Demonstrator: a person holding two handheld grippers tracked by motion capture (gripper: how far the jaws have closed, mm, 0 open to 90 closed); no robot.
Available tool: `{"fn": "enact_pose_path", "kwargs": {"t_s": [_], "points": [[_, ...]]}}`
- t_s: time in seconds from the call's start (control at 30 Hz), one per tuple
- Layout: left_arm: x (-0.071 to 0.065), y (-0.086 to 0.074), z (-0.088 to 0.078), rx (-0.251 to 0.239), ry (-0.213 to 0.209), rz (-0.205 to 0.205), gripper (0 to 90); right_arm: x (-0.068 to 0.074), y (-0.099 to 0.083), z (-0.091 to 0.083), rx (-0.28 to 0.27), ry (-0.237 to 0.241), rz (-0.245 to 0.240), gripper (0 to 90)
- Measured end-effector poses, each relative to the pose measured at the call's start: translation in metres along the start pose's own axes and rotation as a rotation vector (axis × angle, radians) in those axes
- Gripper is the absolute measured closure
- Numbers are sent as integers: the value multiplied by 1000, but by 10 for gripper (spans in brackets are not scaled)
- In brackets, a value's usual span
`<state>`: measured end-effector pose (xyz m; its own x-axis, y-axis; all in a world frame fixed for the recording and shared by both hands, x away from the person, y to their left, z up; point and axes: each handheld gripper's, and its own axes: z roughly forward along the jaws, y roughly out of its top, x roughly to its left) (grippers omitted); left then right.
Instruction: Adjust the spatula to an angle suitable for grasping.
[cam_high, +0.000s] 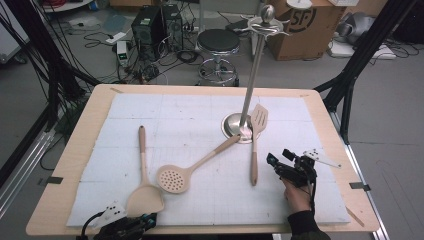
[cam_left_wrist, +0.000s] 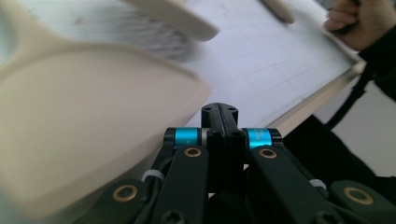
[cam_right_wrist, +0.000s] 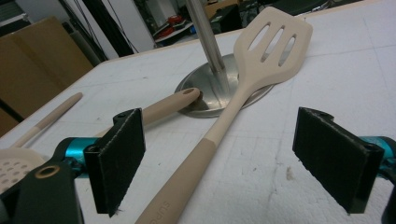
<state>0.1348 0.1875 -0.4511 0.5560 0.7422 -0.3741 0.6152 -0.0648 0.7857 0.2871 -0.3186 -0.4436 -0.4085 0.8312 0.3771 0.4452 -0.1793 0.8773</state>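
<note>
**Right jaws wide over the slotted turner**

Your right gripper (cam_right_wrist: 219, 163) is spread wide, pads apart either side of the beige slotted silicone turner (cam_right_wrist: 243, 88) (nothing pinched), whose head rests on the round steel base of the utensil stand (cam_right_wrist: 205, 98). Your left gripper (cam_left_wrist: 219, 116) is clenched empty, just beside the beige solid spatula (cam_high: 143, 197) at the near table edge.

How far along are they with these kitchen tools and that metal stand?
Barely started, it seems. Nothing hangs on the stand. The slotted turner, skimmer and solid spatula all lie on the table. The right gripper is open astride the slotted turner's handle; the left gripper is shut beside the solid spatula. Probably all three remain to hang.
</note>
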Motion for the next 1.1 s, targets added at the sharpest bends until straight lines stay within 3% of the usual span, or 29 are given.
{"fn": "enact_pose_path", "kwargs": {"t_s": [0.03, 0.13, 0.3, 0.5, 0.63, 0.87, 1.1], "points": [[1, 0, -2, -1, 8, 5, 900, 0, 0, 0, -2, -1, -2, 166], [3, 0, -5, 15, 99, 66, 900, -1, 0, 0, -1, -1, 3, 165], [21, 4, -12, -14, 144, 36, 900, 0, 0, 0, -6, 2, 6, 166], [44, 18, -8, -28, 184, 24, 900, 0, 0, 0, -3, 4, 10, 166], [65, 29, -8, -57, 229, -13, 900, -1, 0, 0, -3, 1, 15, 166], [96, 42, -9, -107, 260, -86, 900, -1, 0, 1, -5, 0, 12, 166], [102, 46, -10, -136, 256, -95, 900, -1, 0, 1, -3, -1, 15, 166]]}}
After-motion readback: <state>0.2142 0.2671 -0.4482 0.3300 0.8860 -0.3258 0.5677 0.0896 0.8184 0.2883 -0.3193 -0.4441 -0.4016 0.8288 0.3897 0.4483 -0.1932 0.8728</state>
